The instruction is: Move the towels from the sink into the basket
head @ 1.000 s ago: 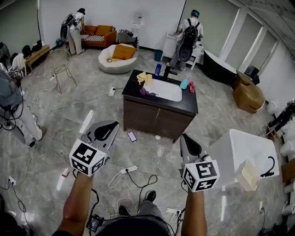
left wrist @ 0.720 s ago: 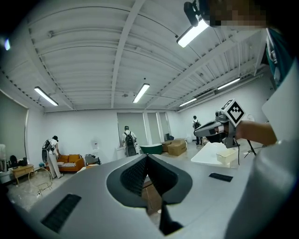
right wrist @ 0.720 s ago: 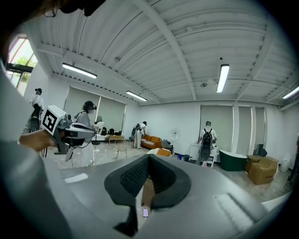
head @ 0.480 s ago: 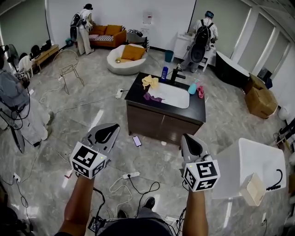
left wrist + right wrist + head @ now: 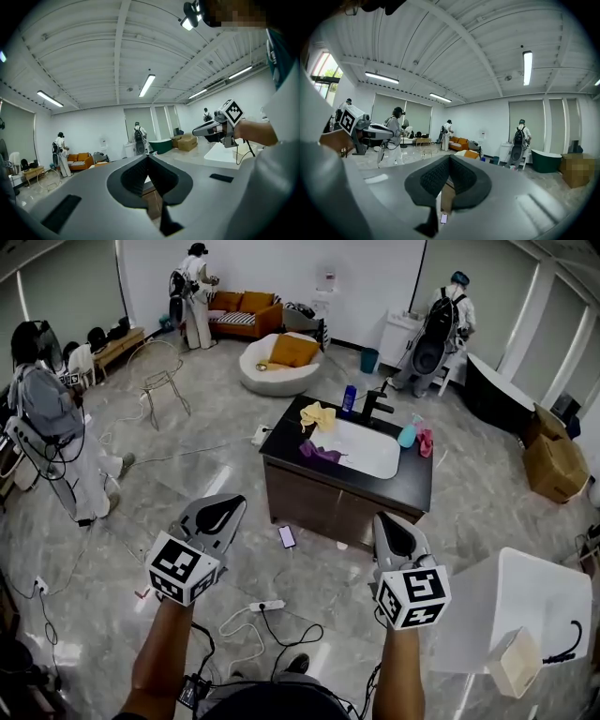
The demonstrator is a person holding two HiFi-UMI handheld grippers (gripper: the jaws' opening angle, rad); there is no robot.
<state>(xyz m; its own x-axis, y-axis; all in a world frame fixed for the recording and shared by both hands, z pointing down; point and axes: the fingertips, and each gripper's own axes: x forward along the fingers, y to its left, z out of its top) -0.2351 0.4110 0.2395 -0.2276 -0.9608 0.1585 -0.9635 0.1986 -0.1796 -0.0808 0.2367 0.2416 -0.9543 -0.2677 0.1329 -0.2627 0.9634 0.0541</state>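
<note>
Approaching the counter [image 5: 285, 439], nearer than a second ago; left hand-held gripper [image 5: 226, 508] and right hand-held gripper [image 5: 386, 522] closed, empty; towels [image 5: 319, 415] unreached.

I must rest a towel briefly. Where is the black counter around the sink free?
Bare: the front strip of the counter, between the basin and the front edge. Crowded: the back and far side, with yellow towel, blue bottle, faucet, teal bottle and pink cloth. A purple towel lies at the basin's left rim.

Cabinet [image 5: 153, 203] mostly hidden behind left tool [image 5: 148, 156]; pink item [image 5: 427, 442] beside sink [image 5: 370, 451] too small to identify.
</note>
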